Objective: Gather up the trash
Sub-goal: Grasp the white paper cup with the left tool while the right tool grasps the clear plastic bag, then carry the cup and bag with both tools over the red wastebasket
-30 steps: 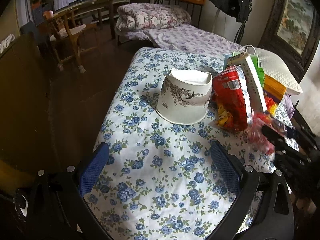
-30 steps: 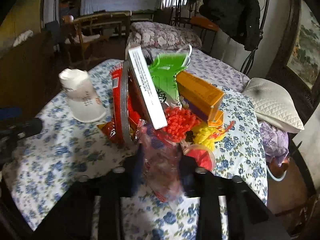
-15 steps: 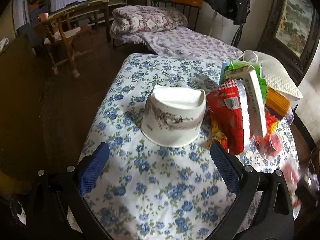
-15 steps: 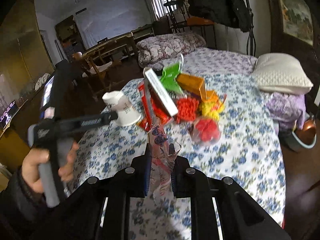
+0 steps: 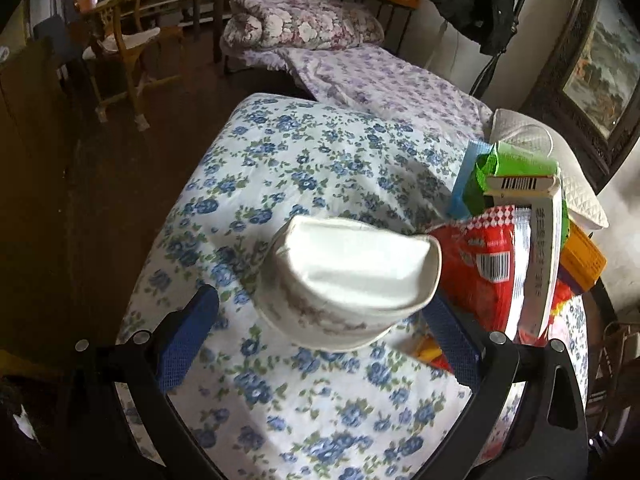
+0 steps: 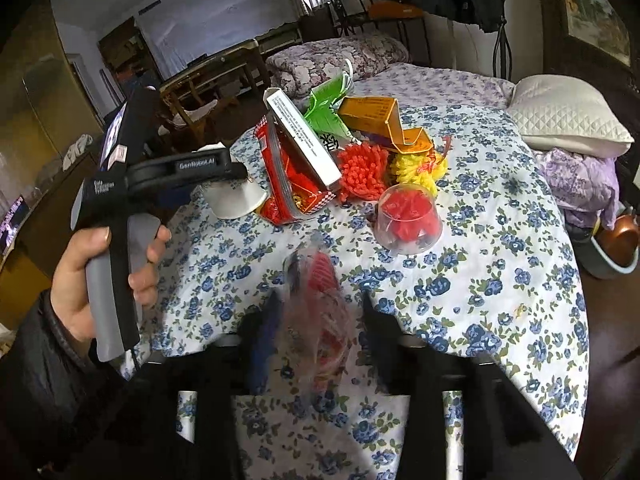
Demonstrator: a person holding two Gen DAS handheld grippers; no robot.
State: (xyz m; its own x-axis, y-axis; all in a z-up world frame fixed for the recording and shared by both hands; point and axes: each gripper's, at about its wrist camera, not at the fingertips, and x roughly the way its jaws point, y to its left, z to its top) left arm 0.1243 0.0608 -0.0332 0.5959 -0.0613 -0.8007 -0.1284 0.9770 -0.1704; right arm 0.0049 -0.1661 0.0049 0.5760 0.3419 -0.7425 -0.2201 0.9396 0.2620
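Several wrappers [image 6: 296, 168] (blurred, perhaps) beside cup [image 5: 344, 280].

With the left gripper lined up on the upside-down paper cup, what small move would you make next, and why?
Probably ease the left gripper forward a little, then close. Its jaws stand open either side of the paper cup, which sits upside down on the floral cloth, not yet pressed.

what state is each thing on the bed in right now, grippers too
paper cup: upside down, top crushed, between open fingers
left gripper: open
right gripper: jaws just opened, wrapper loose between
wrapper: crumpled, blurred
plastic cup: upside down
white box: leaning, tilted
orange box: flap open
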